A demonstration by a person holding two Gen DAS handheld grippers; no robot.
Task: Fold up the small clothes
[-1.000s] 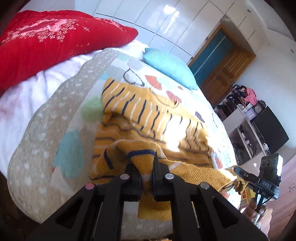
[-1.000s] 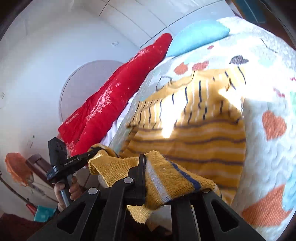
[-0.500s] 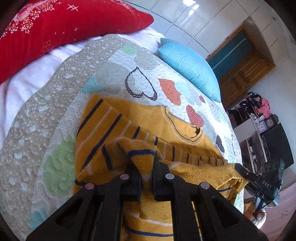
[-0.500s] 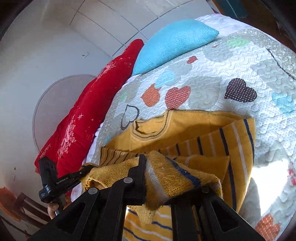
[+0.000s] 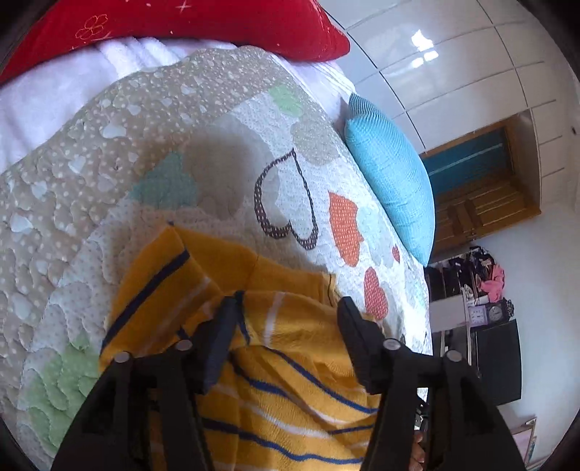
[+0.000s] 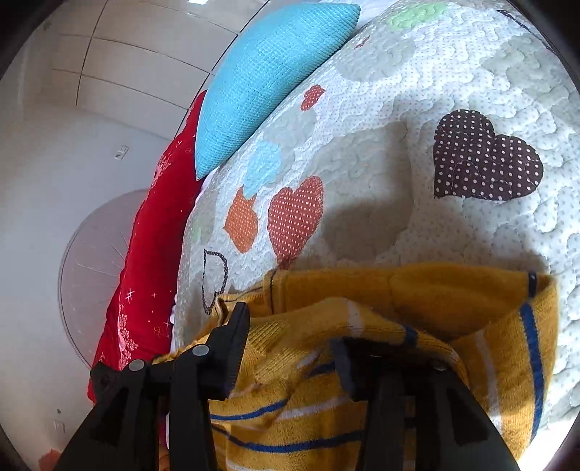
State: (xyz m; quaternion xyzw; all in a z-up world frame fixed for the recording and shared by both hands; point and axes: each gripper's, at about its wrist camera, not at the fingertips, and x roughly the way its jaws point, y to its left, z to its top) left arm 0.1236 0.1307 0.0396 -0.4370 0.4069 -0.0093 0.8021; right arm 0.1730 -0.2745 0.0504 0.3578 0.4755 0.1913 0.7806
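Note:
A small yellow knit sweater (image 5: 290, 362) with blue and white stripes lies folded over on the heart-patterned quilt (image 5: 224, 174). My left gripper (image 5: 290, 319) is open, its jaws spread wide over the folded hem, which lies loose between them. In the right wrist view the same sweater (image 6: 398, 362) lies doubled, its collar edge toward the pillows. My right gripper (image 6: 290, 333) is open too, with the folded fabric resting between and over its black fingers (image 6: 232, 344).
A blue pillow (image 5: 391, 195) and a red pillow (image 5: 188, 25) lie at the head of the bed; both show in the right wrist view, blue (image 6: 268, 79) and red (image 6: 152, 253). A wooden door (image 5: 482, 195) and cluttered shelves (image 5: 478, 300) stand beyond the bed.
Both grippers carried the sweater's lower hem forward toward the collar, lowered it onto the garment, and opened, letting the fabric go.

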